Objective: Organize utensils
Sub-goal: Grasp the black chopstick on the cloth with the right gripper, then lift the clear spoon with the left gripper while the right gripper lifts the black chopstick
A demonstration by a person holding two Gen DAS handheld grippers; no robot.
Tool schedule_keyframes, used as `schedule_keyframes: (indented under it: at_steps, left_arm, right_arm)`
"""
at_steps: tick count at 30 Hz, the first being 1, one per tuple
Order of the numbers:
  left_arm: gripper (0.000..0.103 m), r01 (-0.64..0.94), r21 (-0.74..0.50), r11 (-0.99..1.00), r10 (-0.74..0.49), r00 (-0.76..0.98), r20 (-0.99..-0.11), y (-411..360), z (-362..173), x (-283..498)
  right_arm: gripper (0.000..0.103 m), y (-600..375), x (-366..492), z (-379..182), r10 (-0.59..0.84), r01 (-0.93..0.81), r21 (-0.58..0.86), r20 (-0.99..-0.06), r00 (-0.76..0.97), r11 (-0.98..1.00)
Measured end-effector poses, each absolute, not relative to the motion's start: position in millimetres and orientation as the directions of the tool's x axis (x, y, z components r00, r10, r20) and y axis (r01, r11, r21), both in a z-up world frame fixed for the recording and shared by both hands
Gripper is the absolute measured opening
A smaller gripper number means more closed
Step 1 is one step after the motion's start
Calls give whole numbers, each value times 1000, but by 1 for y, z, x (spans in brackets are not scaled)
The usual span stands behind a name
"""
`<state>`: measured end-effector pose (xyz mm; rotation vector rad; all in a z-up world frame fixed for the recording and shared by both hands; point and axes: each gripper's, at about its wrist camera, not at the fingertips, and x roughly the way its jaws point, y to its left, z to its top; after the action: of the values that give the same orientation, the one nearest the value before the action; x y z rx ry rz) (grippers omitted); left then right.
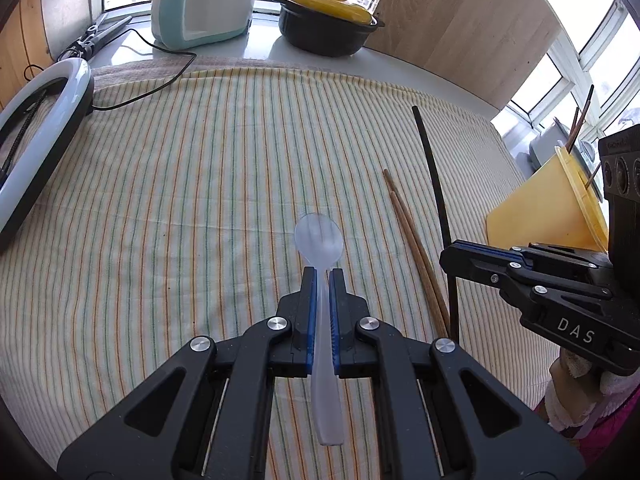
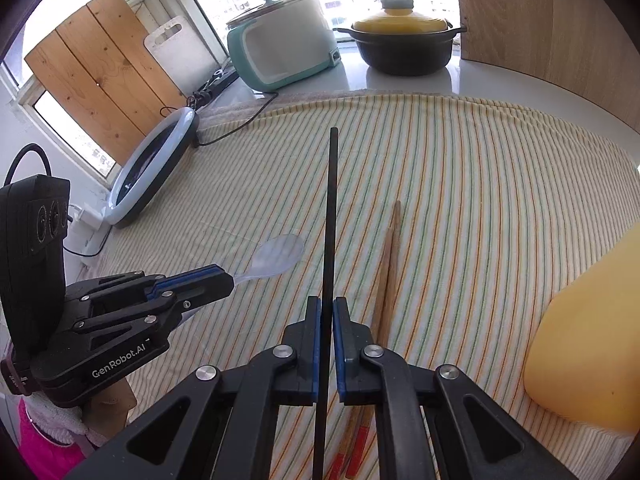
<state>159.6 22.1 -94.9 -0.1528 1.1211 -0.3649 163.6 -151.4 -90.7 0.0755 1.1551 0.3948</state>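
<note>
My left gripper (image 1: 323, 274) is shut on a clear plastic spoon (image 1: 319, 236), bowl pointing forward above the striped cloth (image 1: 180, 200). It also shows in the right wrist view (image 2: 224, 278) with the spoon (image 2: 278, 256). My right gripper (image 2: 327, 304) is shut on a black chopstick (image 2: 331, 208), which points forward. In the left wrist view the right gripper (image 1: 450, 254) holds that black chopstick (image 1: 430, 160). A pair of wooden chopsticks (image 1: 412, 240) lies on the cloth between the grippers, also in the right wrist view (image 2: 390, 264). A yellow utensil holder (image 1: 548, 204) stands at the right with chopsticks in it.
A black pot with a yellow lid (image 1: 330, 20) and a teal-and-white cooker (image 1: 200, 4) stand at the back. A ring light (image 1: 44, 128) with a cable lies at the left. A wooden board (image 1: 460, 24) leans at the back right.
</note>
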Motion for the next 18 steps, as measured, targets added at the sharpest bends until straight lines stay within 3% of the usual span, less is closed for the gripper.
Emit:
schedule_keyframes:
  at_steps: [18]
  left_arm:
    - [4,261,-239,935,-308,271,-912,3,-130,178]
  right_arm:
    - [3,-166,150,-79,343,-272,251,-861,376,929]
